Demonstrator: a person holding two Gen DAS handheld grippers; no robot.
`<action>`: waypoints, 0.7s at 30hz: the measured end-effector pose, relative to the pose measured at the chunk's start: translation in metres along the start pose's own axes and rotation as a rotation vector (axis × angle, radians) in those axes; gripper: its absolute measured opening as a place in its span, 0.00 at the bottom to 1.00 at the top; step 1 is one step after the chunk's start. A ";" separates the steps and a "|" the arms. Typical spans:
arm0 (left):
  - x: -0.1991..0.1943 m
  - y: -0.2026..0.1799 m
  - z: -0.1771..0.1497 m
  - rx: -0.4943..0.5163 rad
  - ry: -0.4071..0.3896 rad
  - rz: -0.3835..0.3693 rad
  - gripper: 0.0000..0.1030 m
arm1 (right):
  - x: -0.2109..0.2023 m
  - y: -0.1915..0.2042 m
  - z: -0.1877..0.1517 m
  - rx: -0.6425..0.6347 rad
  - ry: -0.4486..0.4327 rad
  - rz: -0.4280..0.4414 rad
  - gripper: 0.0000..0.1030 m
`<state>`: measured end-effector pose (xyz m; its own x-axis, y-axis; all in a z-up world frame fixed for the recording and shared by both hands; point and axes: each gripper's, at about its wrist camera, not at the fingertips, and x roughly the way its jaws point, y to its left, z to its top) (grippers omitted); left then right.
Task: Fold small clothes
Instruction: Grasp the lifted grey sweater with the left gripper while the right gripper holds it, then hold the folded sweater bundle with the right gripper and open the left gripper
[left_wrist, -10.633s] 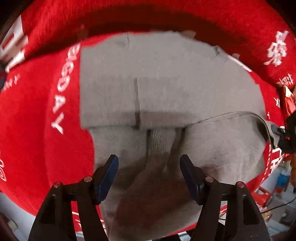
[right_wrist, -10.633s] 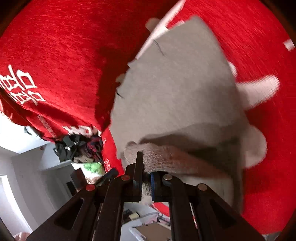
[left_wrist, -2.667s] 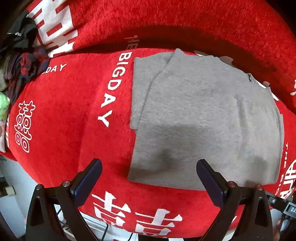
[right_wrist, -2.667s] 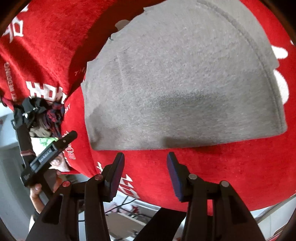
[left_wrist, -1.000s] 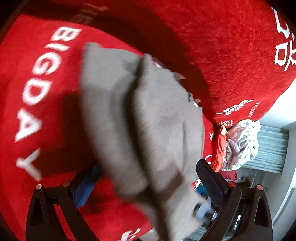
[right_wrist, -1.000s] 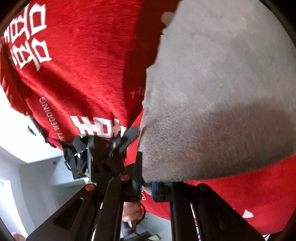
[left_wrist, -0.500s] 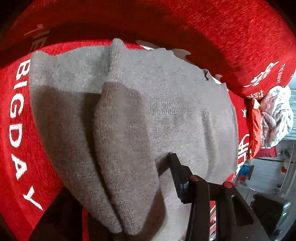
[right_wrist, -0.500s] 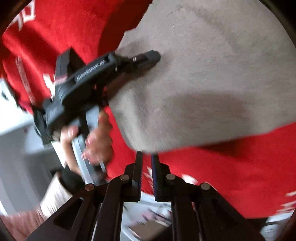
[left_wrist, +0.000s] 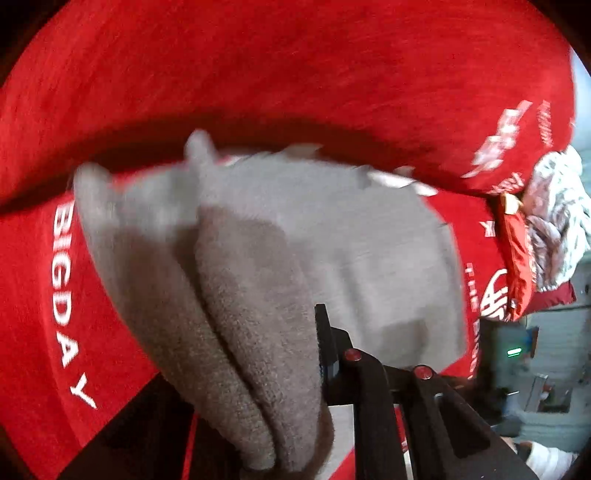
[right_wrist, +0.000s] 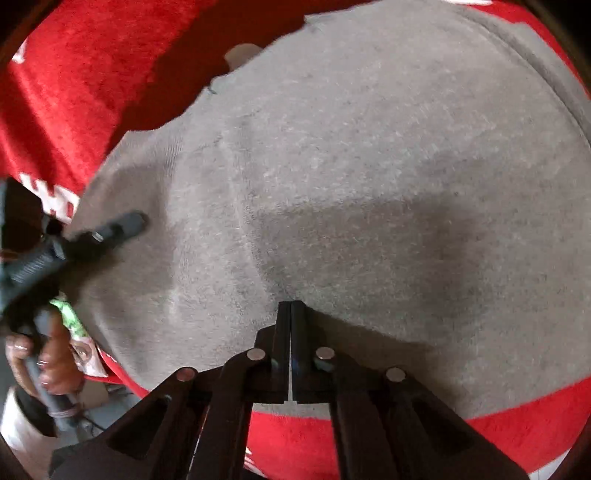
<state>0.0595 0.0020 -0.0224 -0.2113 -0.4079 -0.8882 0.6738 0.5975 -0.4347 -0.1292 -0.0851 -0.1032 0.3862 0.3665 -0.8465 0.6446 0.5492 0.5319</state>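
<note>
Grey knitted garment (left_wrist: 332, 240) spread on a red blanket (left_wrist: 295, 74) printed with white lettering, seen from the left wrist: a thick fold of its near edge hangs over the left gripper (left_wrist: 291, 354), hiding one finger, with the other finger (left_wrist: 325, 343) pressed against the fold, so the jaws appear clamped on the cloth. Crumpled patterned fabric (left_wrist: 554, 221) lies at the blanket's right edge. From the right wrist, the right gripper (right_wrist: 290, 321) has its jaws pressed together, their tips touching the garment's near part, though whether cloth is pinched between them cannot be told.
</note>
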 end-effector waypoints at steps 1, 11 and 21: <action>-0.005 -0.016 0.004 0.018 -0.017 -0.003 0.18 | 0.000 -0.002 -0.001 0.012 0.005 0.020 0.00; 0.053 -0.205 0.038 0.282 -0.010 0.055 0.18 | -0.075 -0.081 -0.001 0.192 -0.116 0.189 0.01; 0.118 -0.246 0.027 0.355 0.115 0.195 0.33 | -0.081 -0.152 0.002 0.362 -0.127 0.330 0.03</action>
<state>-0.1122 -0.2114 -0.0168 -0.1200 -0.2194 -0.9682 0.9068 0.3729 -0.1969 -0.2568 -0.2000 -0.1150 0.6710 0.3699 -0.6426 0.6530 0.1156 0.7485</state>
